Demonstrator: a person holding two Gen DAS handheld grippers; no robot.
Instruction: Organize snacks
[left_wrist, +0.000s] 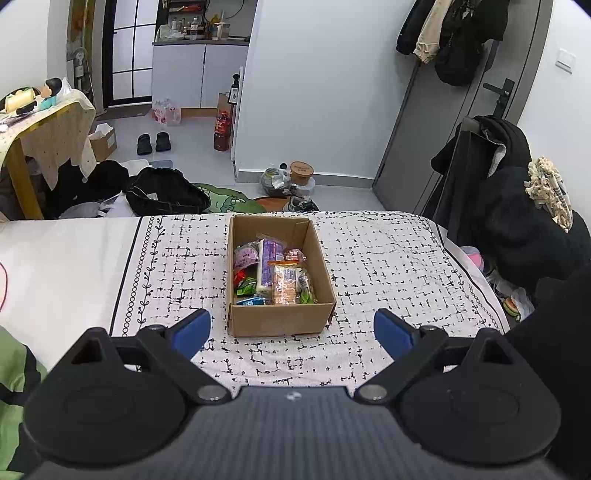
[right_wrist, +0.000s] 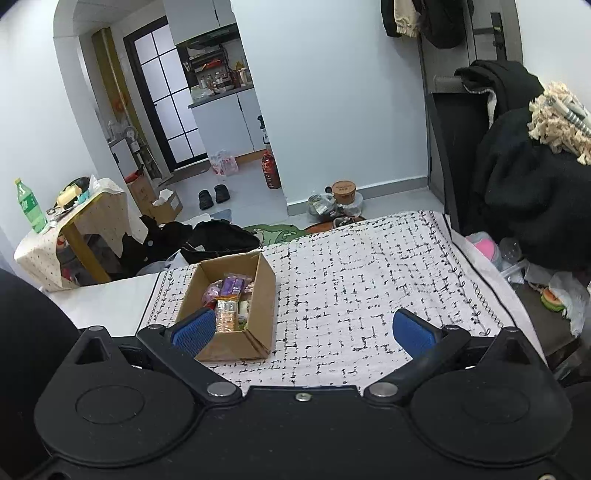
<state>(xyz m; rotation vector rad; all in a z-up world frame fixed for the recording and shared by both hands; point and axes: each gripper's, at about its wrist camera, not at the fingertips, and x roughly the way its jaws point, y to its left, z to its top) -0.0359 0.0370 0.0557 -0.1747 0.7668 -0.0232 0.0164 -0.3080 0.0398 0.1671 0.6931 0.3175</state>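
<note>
An open cardboard box (left_wrist: 280, 319) stands on the patterned black-and-white cloth (left_wrist: 388, 266), holding several snack packets (left_wrist: 273, 273): purple, orange, green, red and blue wrappers. My left gripper (left_wrist: 291, 332) hovers just in front of the box, open, nothing between its blue pads. In the right wrist view the same box (right_wrist: 255, 332) sits at the left, snack packets (right_wrist: 227, 299) inside. My right gripper (right_wrist: 310, 332) is open and holds nothing, its left pad (right_wrist: 195, 332) overlapping the box's near corner in the image.
The cloth covers a bed or table whose far edge (left_wrist: 332, 213) drops to a floor with a black bag (left_wrist: 166, 192), shoes (left_wrist: 153, 142) and bottles. A dark chair piled with clothes (left_wrist: 517, 206) stands at the right. A small draped table (right_wrist: 74, 229) stands at the left.
</note>
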